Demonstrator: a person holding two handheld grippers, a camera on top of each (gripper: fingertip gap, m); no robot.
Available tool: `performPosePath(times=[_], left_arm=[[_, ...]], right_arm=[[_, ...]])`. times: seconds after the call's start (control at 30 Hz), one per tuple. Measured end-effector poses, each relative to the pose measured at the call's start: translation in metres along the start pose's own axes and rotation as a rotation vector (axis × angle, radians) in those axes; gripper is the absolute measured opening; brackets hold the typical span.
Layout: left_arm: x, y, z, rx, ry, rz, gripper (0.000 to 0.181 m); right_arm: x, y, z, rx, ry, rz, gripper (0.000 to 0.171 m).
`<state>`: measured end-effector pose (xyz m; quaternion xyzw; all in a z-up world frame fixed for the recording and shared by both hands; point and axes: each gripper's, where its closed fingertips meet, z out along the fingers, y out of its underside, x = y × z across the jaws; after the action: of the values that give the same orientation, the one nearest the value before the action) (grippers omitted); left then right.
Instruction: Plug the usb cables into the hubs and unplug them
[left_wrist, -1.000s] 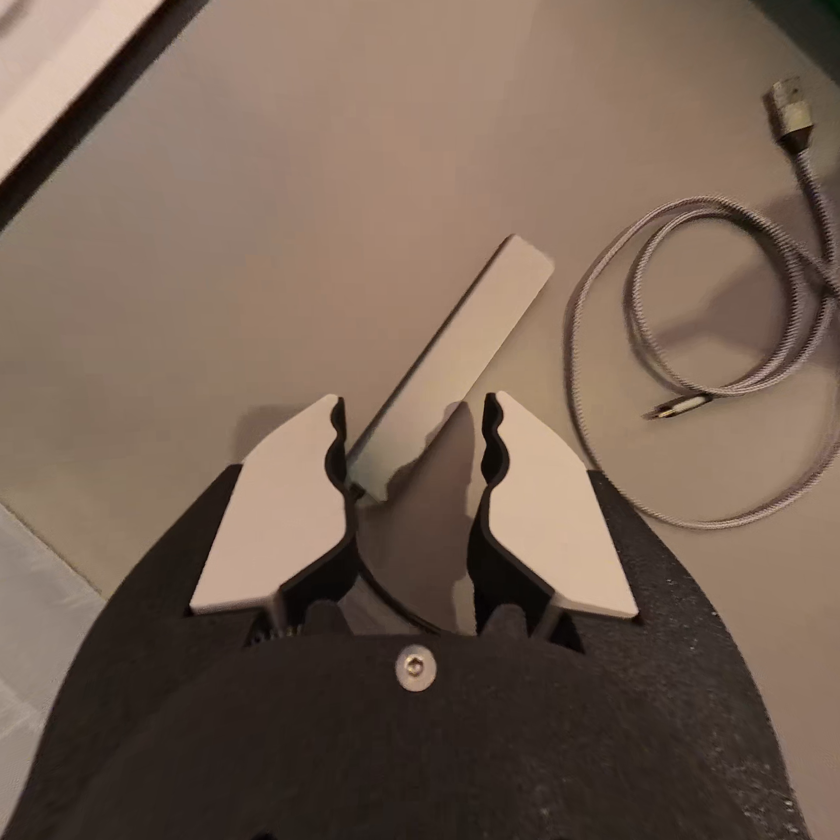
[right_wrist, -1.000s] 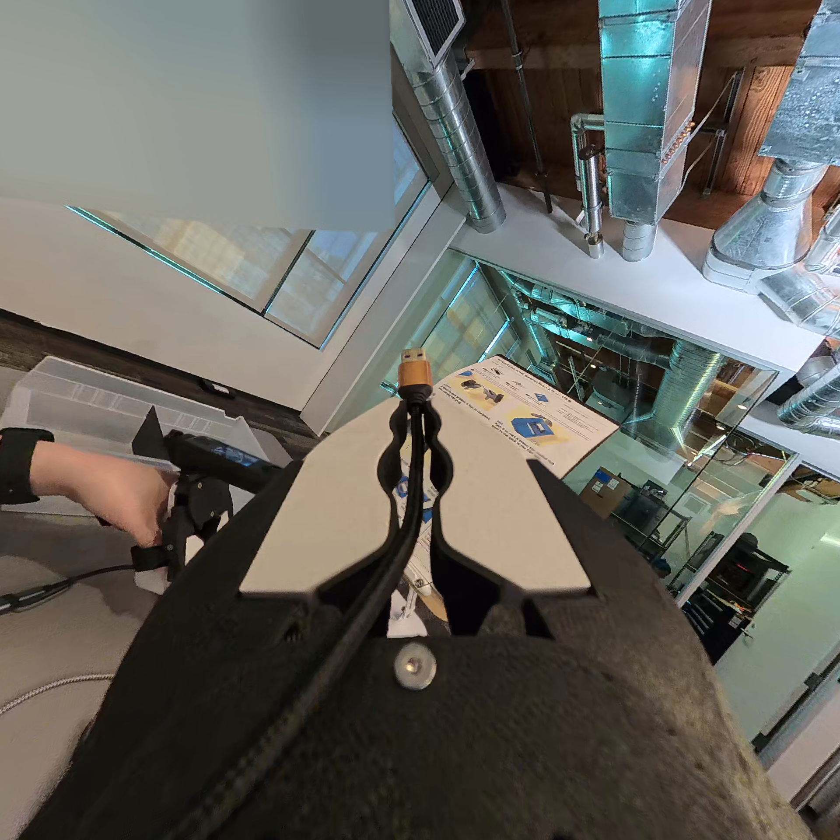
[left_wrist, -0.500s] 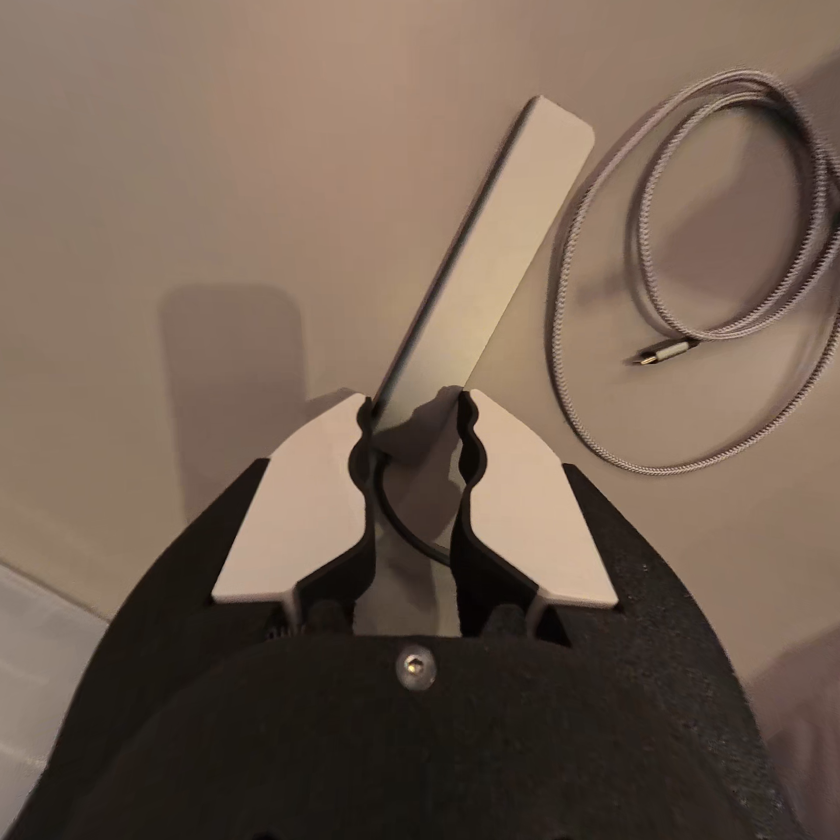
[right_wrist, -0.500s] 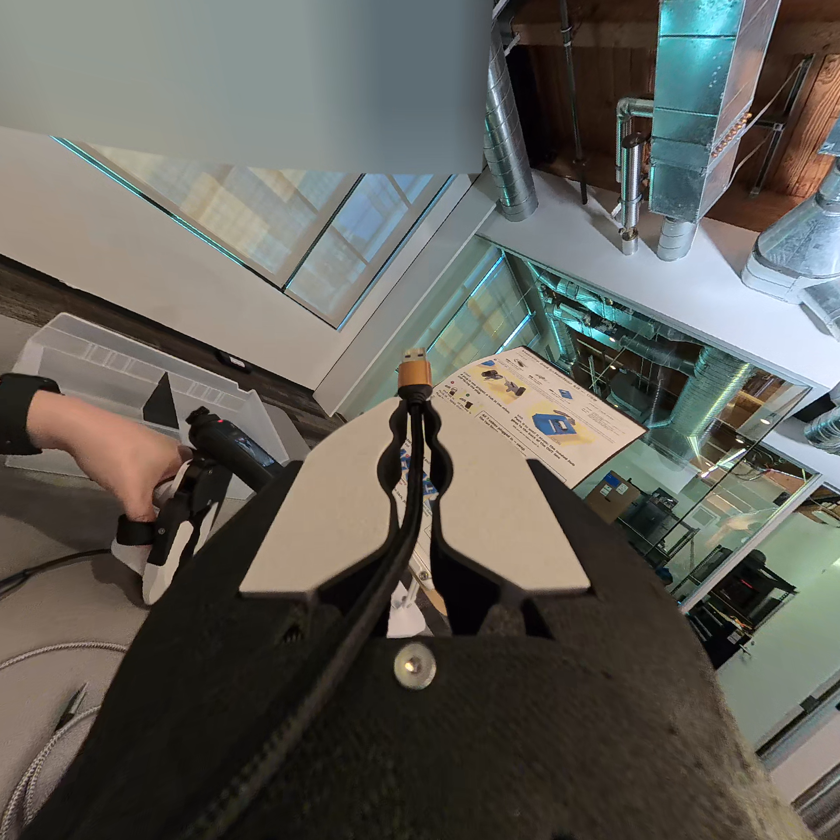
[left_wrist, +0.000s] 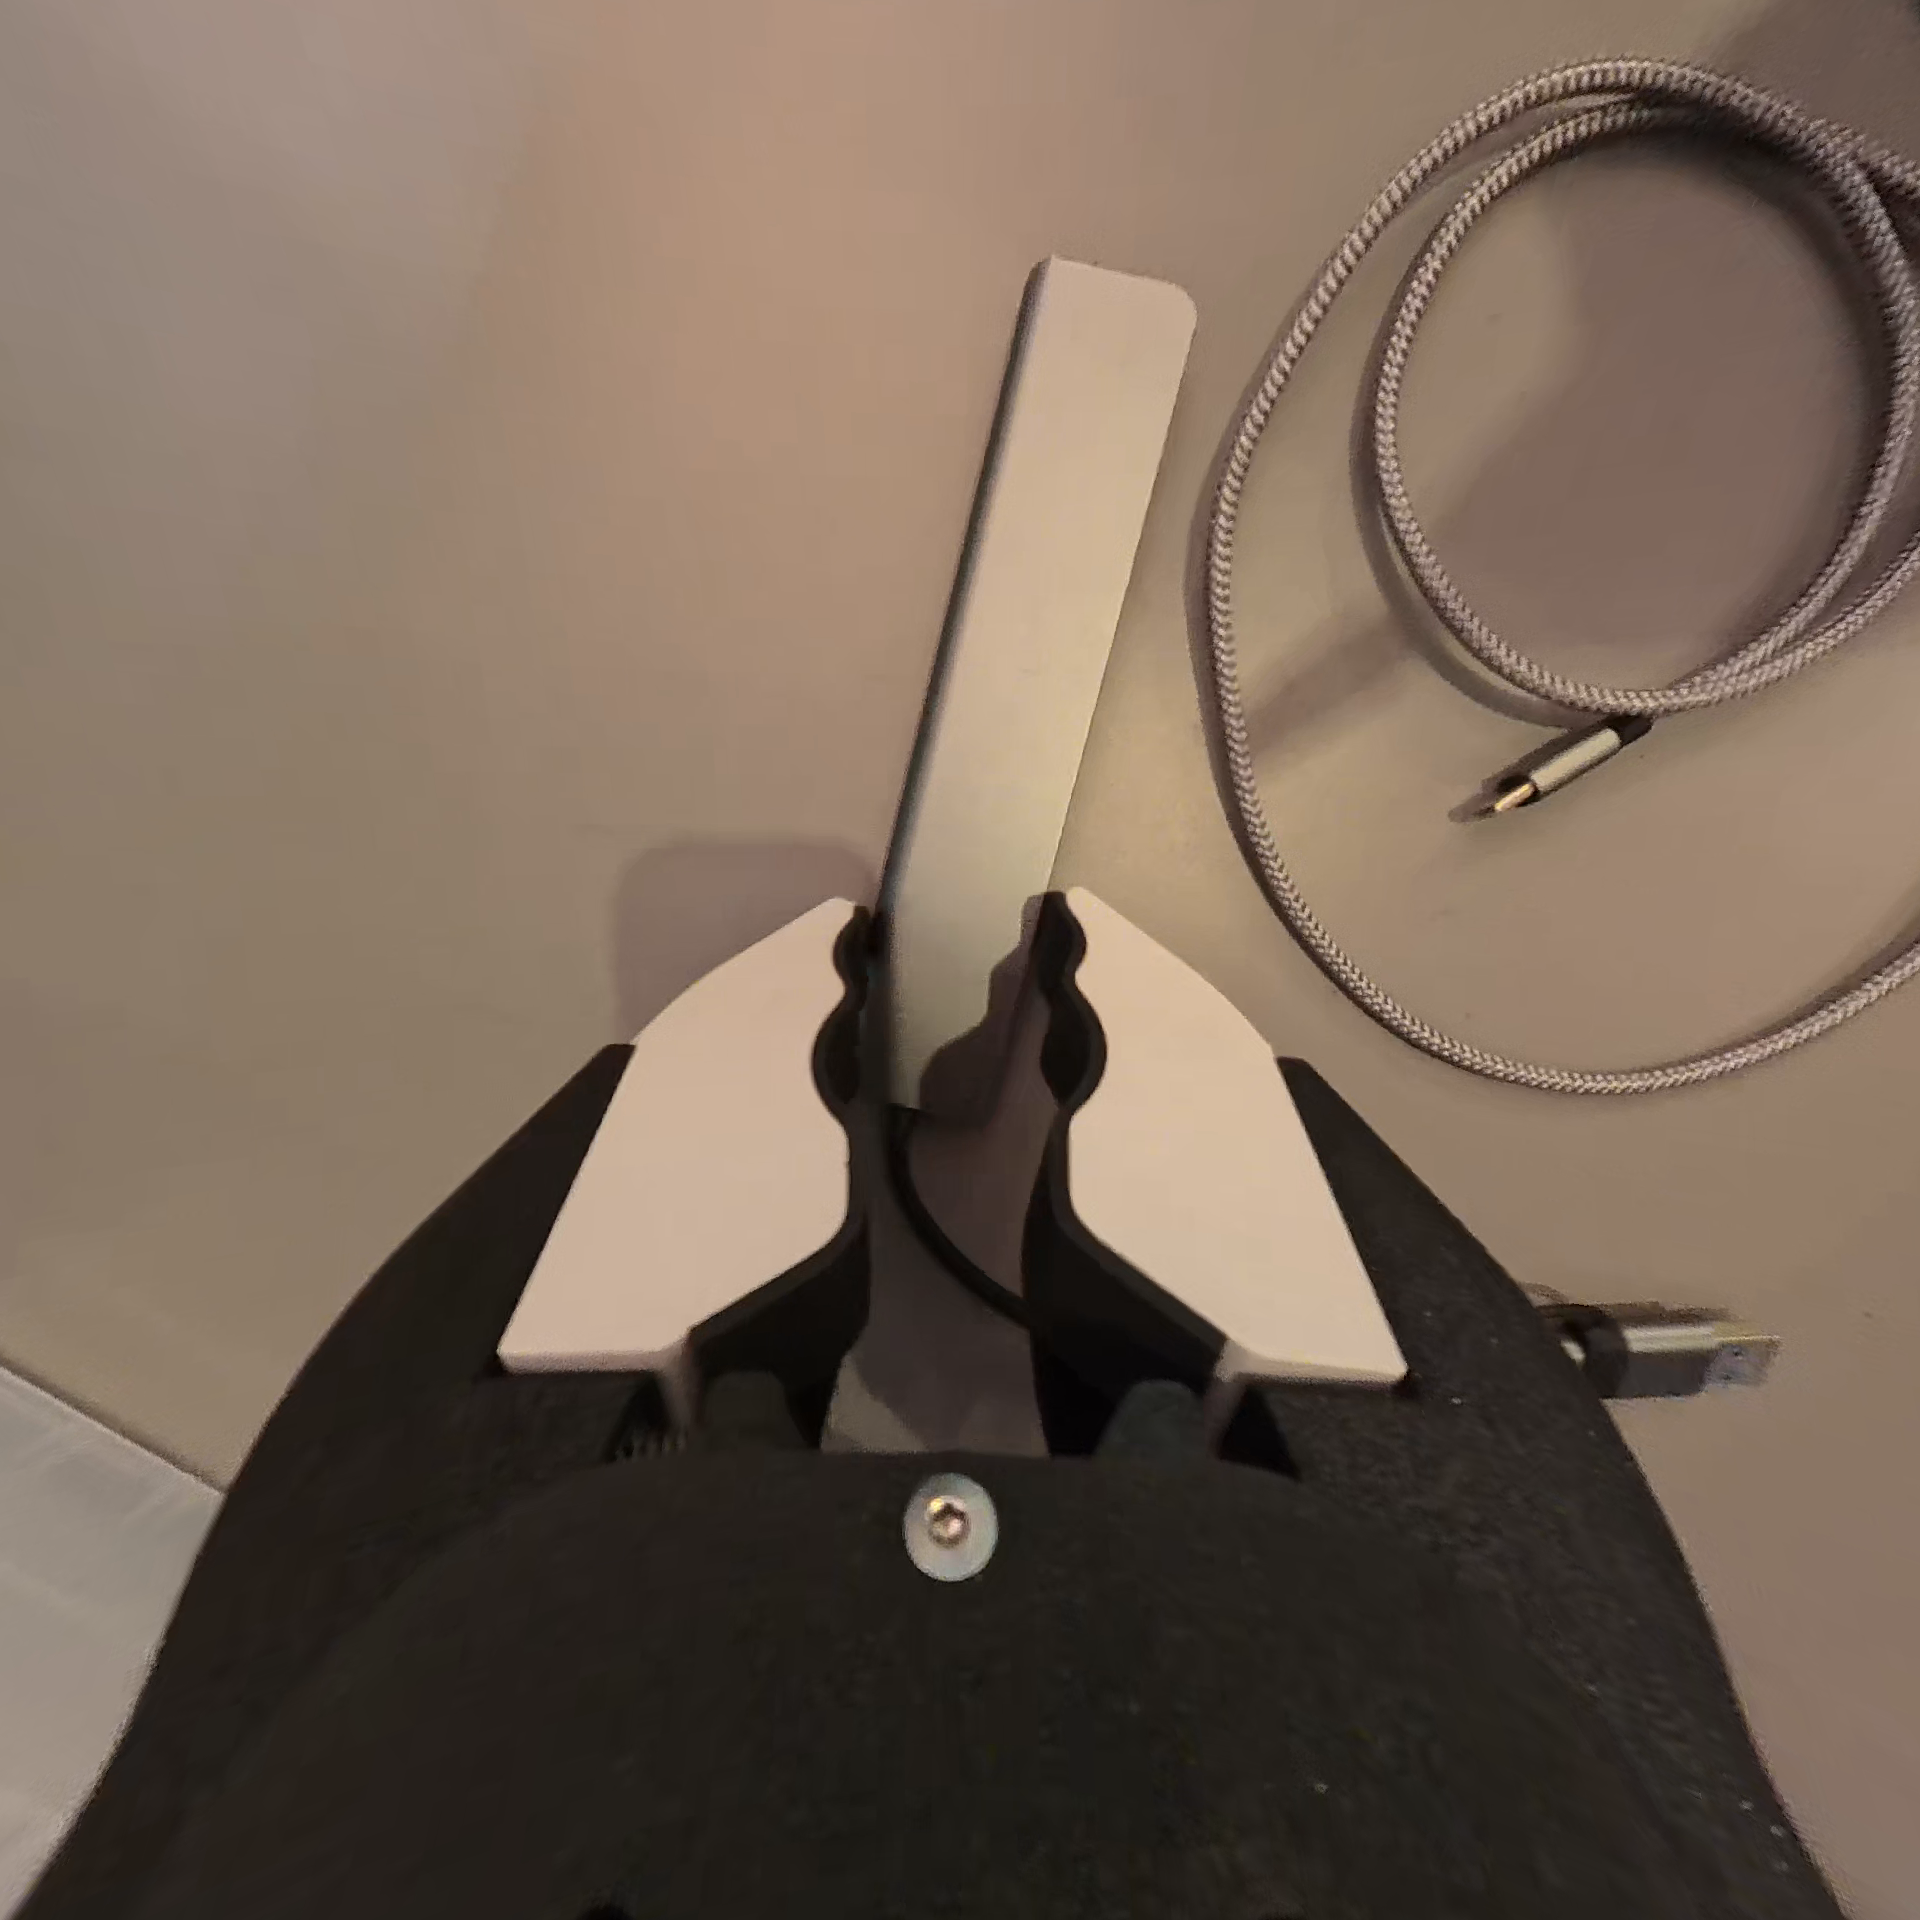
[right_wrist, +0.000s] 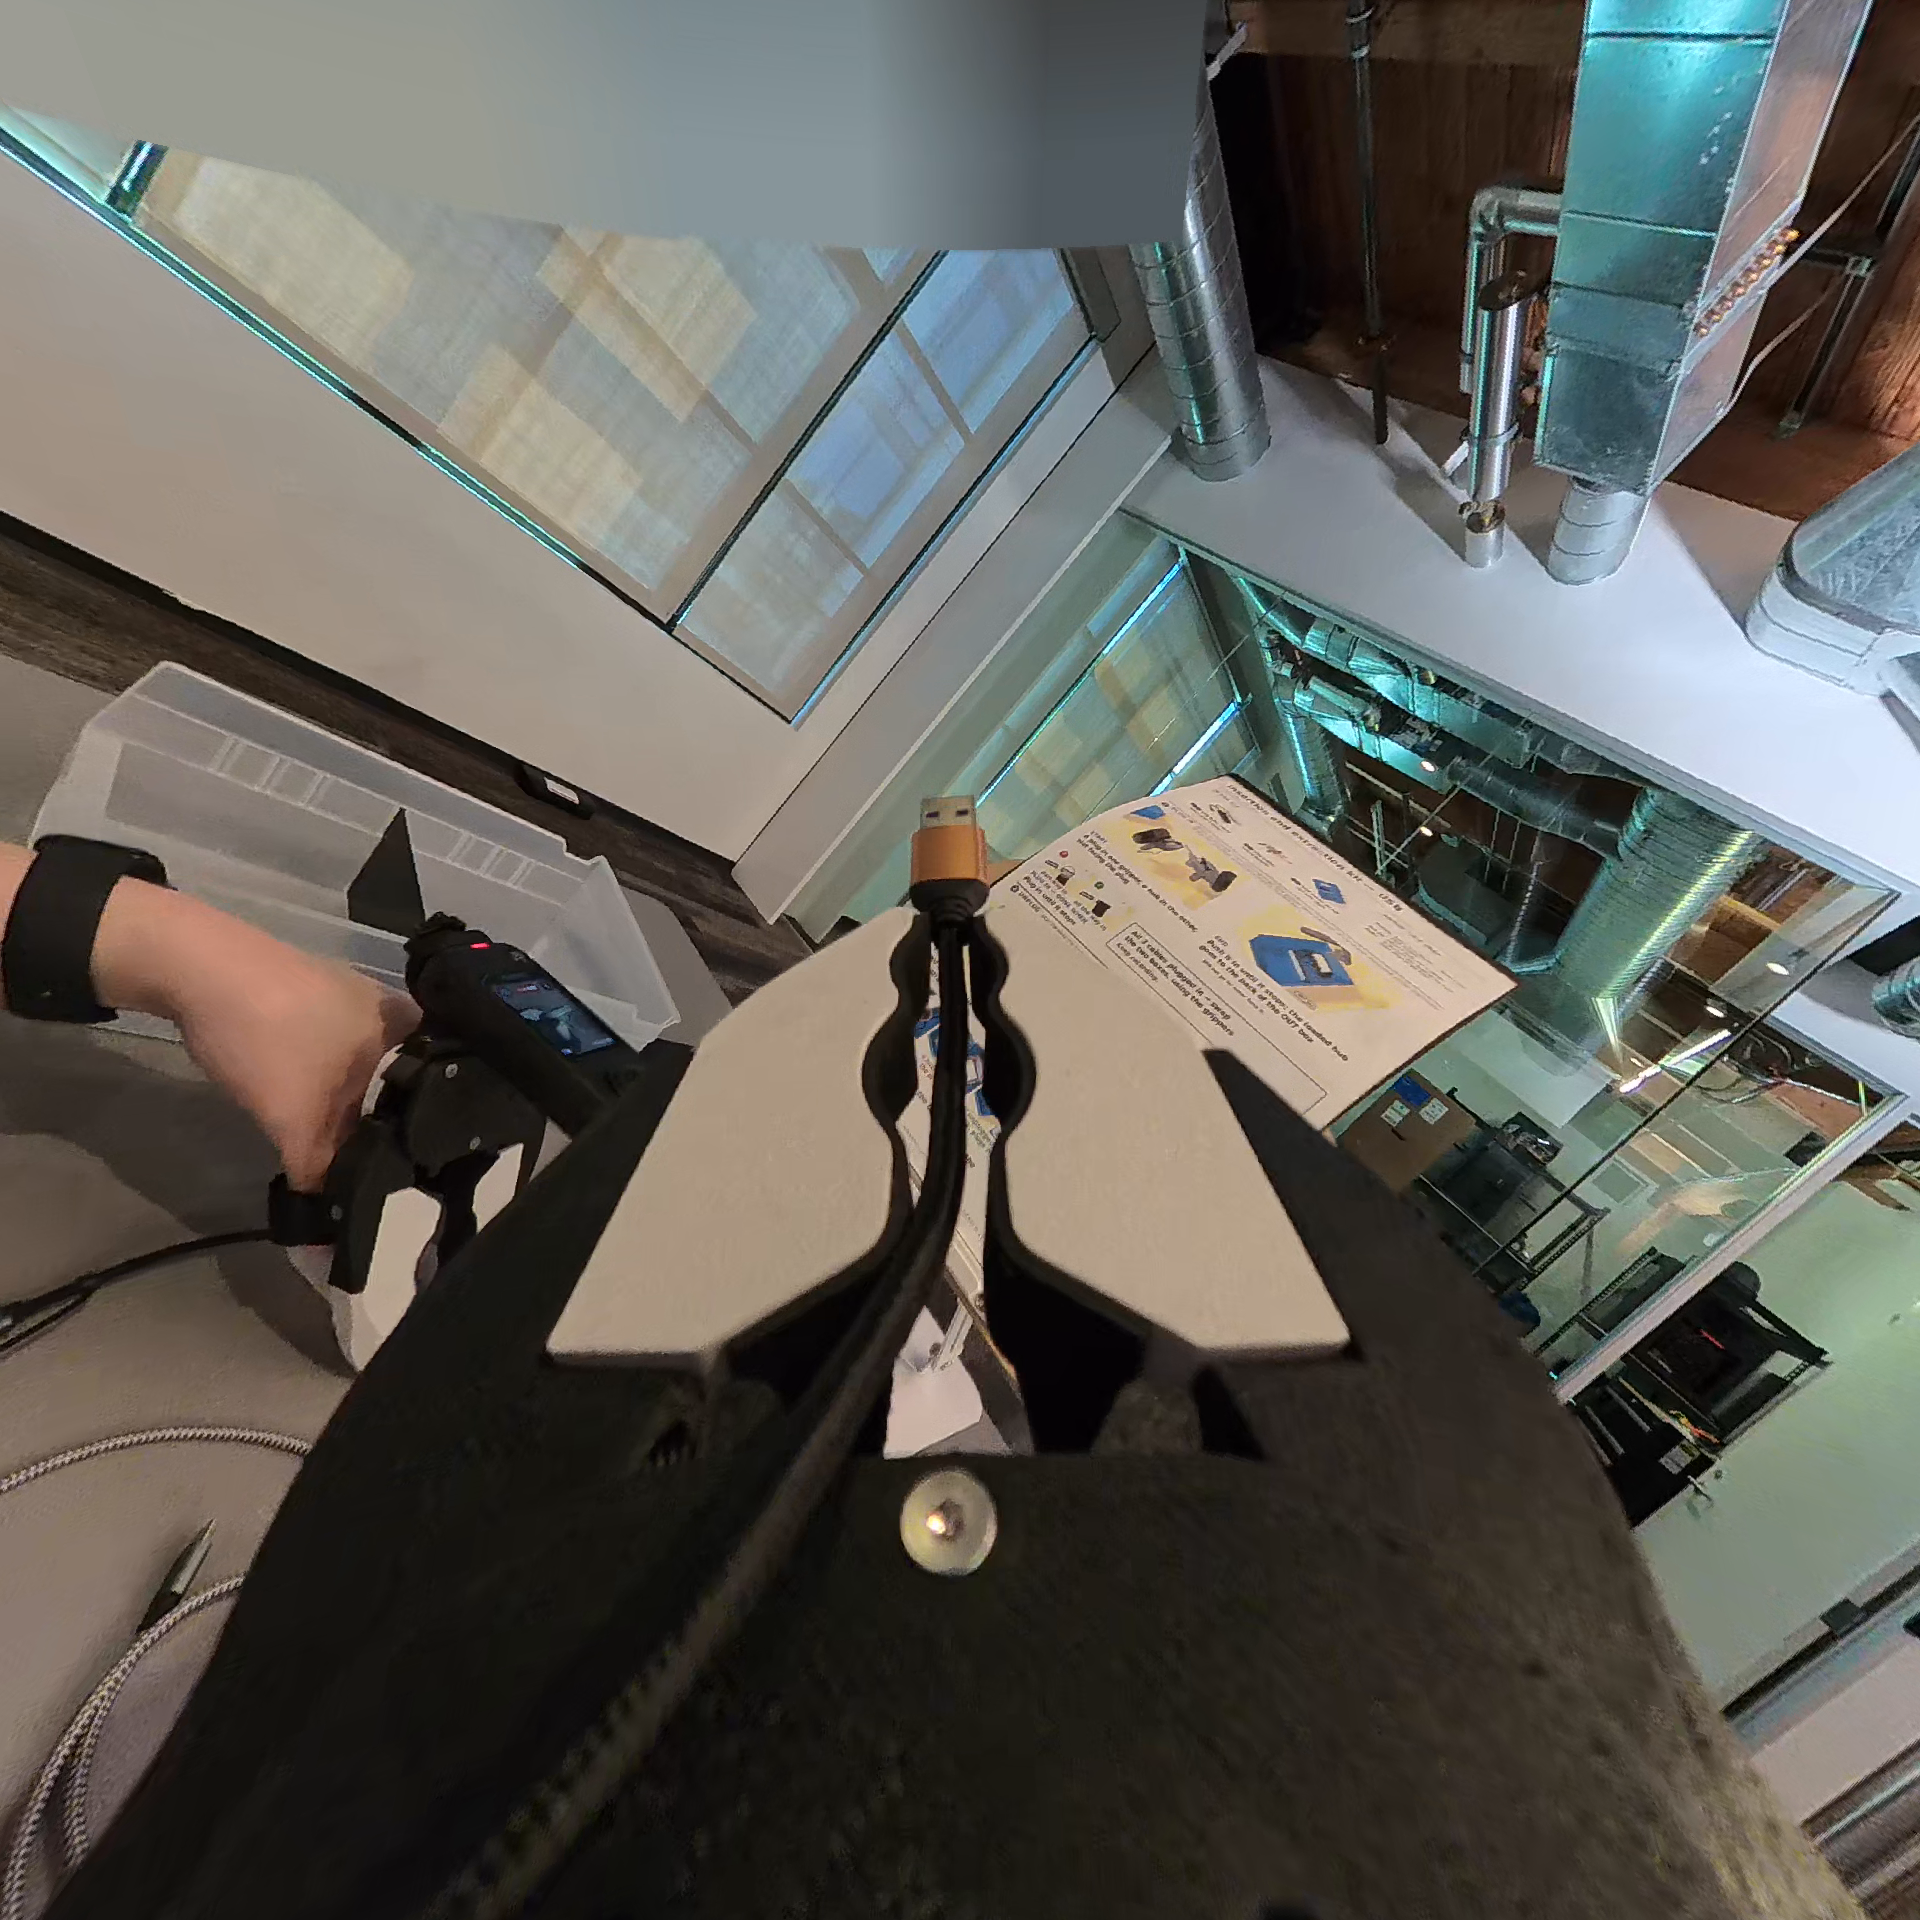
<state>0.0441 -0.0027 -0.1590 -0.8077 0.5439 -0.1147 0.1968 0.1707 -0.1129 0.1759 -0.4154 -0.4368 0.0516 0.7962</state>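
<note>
In the left wrist view, my left gripper (left_wrist: 951, 914) is shut on the near end of a flat silver hub (left_wrist: 1060, 582). Both pads press its long edges. The hub points straight away from me over the grey table (left_wrist: 416, 520). Its thin black lead (left_wrist: 935, 1236) curves back between the fingers. In the right wrist view, my right gripper (right_wrist: 948, 925) is raised and tilted upward. It is shut on a black cable (right_wrist: 940, 1091) just behind its orange USB plug (right_wrist: 945, 857), which sticks out past the fingertips.
A coiled grey braided cable (left_wrist: 1299, 831) with a small silver plug (left_wrist: 1558, 764) lies right of the hub. Another silver plug (left_wrist: 1662, 1361) lies beside the left gripper. The right wrist view shows a hand (right_wrist: 260, 1039) on the left gripper's body (right_wrist: 447, 1091), a clear plastic bin (right_wrist: 260, 790) and a printed sheet (right_wrist: 1247, 935). Left tips to right tips: about 35 cm.
My left jaws narrowed from wide open until both pads met the hub, and the hub swung into line with the fingers. My right gripper kept its hold on the cable and drifted slightly.
</note>
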Motion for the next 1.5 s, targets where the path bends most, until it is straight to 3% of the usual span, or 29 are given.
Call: performPosePath(times=[0.1, 0.2, 0.4, 0.57, 0.67, 0.77, 1.03, 1.5], left_arm=[[0.002, -0.004, -0.003, 0.018, 0.117, -0.211, 0.031], [0.003, -0.016, -0.016, 0.146, 0.272, -0.392, 0.030], [0.005, -0.059, -0.086, 0.480, 0.483, -0.515, 0.030], [-0.006, -0.077, -0.137, 0.662, 0.364, -0.471, 0.029], [-0.007, -0.082, -0.154, 0.696, 0.269, -0.435, 0.030], [-0.007, -0.086, -0.164, 0.711, 0.176, -0.410, 0.030], [-0.005, -0.092, -0.168, 0.702, 0.035, -0.370, 0.030], [-0.003, -0.093, -0.164, 0.650, -0.072, -0.343, 0.029]], right_arm=[[-0.001, 0.004, 0.001, -0.012, -0.003, 0.004, 0.008], [-0.002, 0.011, 0.004, -0.026, -0.011, 0.019, 0.007], [-0.021, 0.042, 0.026, -0.126, -0.061, 0.090, 0.007], [-0.054, 0.079, 0.054, -0.310, -0.086, 0.071, 0.007], [-0.067, 0.099, 0.062, -0.427, -0.073, -0.020, 0.007], [-0.079, 0.110, 0.068, -0.475, -0.092, 0.018, 0.007], [-0.087, 0.118, 0.075, -0.469, -0.071, 0.204, 0.007], [-0.087, 0.127, 0.075, -0.508, -0.043, 0.236, 0.007]])
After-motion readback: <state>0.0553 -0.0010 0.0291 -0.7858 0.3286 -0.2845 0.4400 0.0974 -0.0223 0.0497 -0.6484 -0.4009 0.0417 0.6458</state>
